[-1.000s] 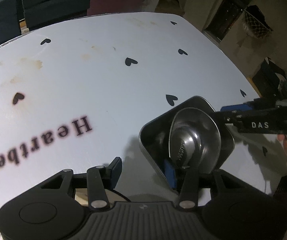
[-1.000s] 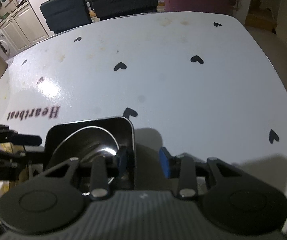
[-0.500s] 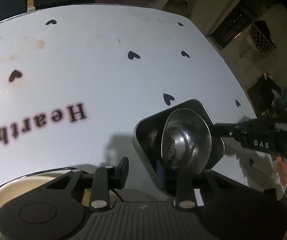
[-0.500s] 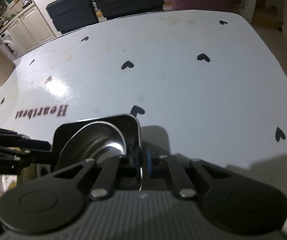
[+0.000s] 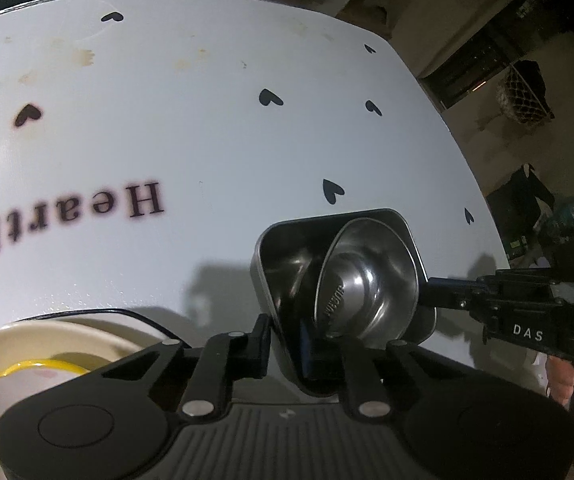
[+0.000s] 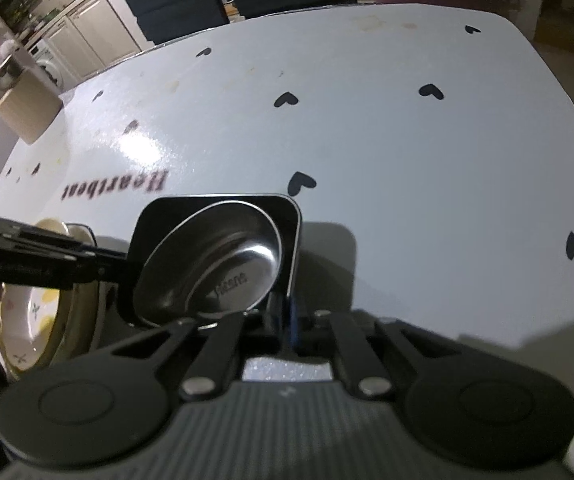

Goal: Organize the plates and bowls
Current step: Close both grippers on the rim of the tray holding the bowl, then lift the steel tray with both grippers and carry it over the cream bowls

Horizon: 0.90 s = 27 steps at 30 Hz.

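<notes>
Both claws clamp tray (image 6: 293, 240) rims, table (image 6: 407, 160) open beyond

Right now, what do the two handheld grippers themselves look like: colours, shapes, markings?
Both are matte black. The left gripper and right gripper each show a ribbed grey-black base, two round housings, and angled linkage bars with silver pivot pins. The finger pads are blue. Seen from the side in the left wrist view, the right gripper carries white letters "DAS". No cables or sleeves show.

White desk (image 5: 207, 152) with black hearts and dark "Heartbeat" lettering, silver steel bowl (image 5: 371, 280) in dark square tray (image 5: 283, 248), cream plate (image 5: 47, 344) with yellow rim line, black hand-held grippers.
</notes>
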Each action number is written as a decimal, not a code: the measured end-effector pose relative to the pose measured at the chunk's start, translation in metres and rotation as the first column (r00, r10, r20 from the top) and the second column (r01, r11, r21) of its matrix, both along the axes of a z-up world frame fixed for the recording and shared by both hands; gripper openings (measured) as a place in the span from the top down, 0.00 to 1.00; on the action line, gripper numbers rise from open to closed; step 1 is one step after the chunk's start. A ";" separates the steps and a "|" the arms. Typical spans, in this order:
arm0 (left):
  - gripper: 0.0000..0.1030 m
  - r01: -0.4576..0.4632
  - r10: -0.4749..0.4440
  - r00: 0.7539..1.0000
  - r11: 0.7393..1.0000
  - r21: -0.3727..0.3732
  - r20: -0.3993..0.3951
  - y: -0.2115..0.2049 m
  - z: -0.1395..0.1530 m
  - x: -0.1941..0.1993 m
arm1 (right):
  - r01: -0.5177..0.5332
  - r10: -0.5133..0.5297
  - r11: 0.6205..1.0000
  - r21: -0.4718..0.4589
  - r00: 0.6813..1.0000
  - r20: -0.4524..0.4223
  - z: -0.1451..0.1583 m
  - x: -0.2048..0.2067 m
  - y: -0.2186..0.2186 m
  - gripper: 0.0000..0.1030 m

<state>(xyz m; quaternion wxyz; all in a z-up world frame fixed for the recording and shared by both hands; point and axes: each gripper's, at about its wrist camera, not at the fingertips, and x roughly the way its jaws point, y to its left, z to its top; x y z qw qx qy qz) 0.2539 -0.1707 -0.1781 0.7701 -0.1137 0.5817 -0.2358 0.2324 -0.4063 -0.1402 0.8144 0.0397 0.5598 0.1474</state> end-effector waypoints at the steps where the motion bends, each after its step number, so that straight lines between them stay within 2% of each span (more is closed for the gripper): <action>1: 0.88 -0.003 0.003 1.000 1.000 0.002 0.001 0.000 0.000 0.001 | 0.002 -0.002 1.000 0.000 1.000 0.001 0.000 0.001 0.000 0.94; 8: 0.90 -0.013 0.013 1.000 1.000 -0.024 -0.008 0.006 0.000 0.001 | 0.030 -0.030 0.999 0.015 1.000 -0.003 -0.008 0.010 0.000 0.93; 13: 0.90 -0.039 0.038 0.999 0.997 -0.063 -0.023 0.012 -0.001 0.000 | 0.077 -0.077 0.994 0.075 0.997 0.006 -0.013 0.019 -0.008 0.92; 18: 0.89 -0.050 0.048 0.998 0.996 -0.077 -0.028 0.015 -0.001 -0.001 | 0.077 -0.079 0.990 0.116 0.997 0.020 -0.016 0.019 -0.017 0.91; 27: 0.90 -0.065 0.062 0.997 0.994 -0.086 -0.036 0.016 -0.002 0.000 | 0.086 -0.084 0.984 0.153 0.996 -0.017 -0.015 0.018 -0.021 0.93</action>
